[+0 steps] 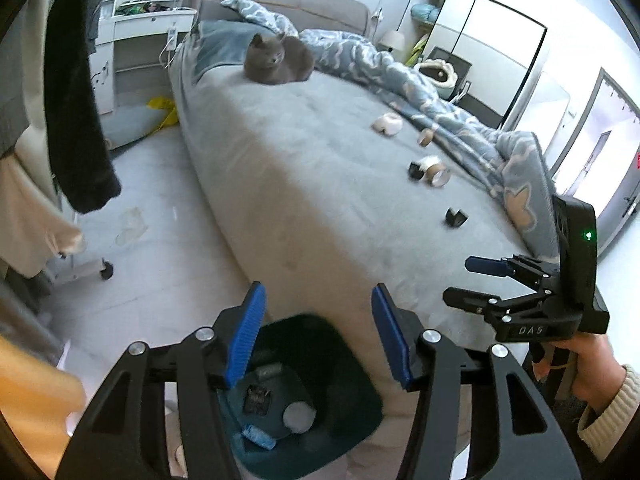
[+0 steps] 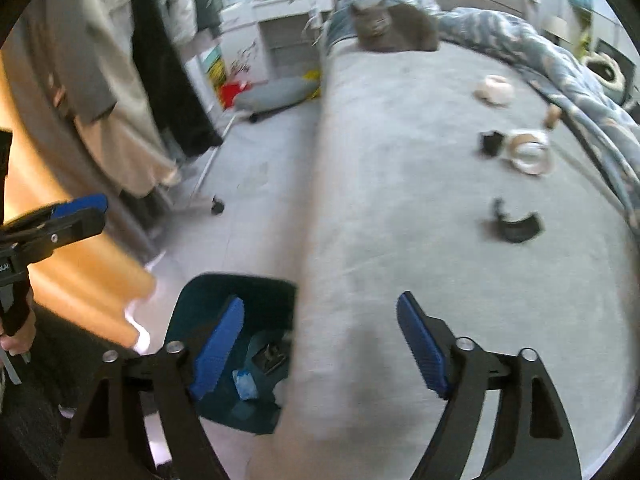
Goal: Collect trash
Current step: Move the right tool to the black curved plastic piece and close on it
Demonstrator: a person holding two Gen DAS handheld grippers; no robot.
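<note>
A dark teal bin [image 1: 356, 364] [image 2: 240, 284] stands on the floor against the bed's side, holding a white wad, a blue wrapper and a black scrap. My left gripper [image 1: 318, 292] hangs open over it, nothing between its blue pads. My right gripper [image 2: 320, 300] [image 1: 460, 280] is open and empty above the bed's edge, just right of the bin. Trash lies on the grey bed [image 1: 320, 184]: a crumpled white wad [image 1: 387, 125] [image 2: 495, 90], tape rolls [image 1: 434, 170] [image 2: 528, 152], a small cardboard ring [image 1: 426, 137] and a black scrap [image 1: 456, 217] [image 2: 516, 228].
A grey cat [image 1: 278, 60] [image 2: 394, 30] lies at the head of the bed. A blue duvet [image 1: 460, 120] is bunched along the far side. Clothes on a wheeled rack [image 1: 80, 120] hang to the left over the grey floor. A person's hand [image 1: 592, 376] holds the right gripper.
</note>
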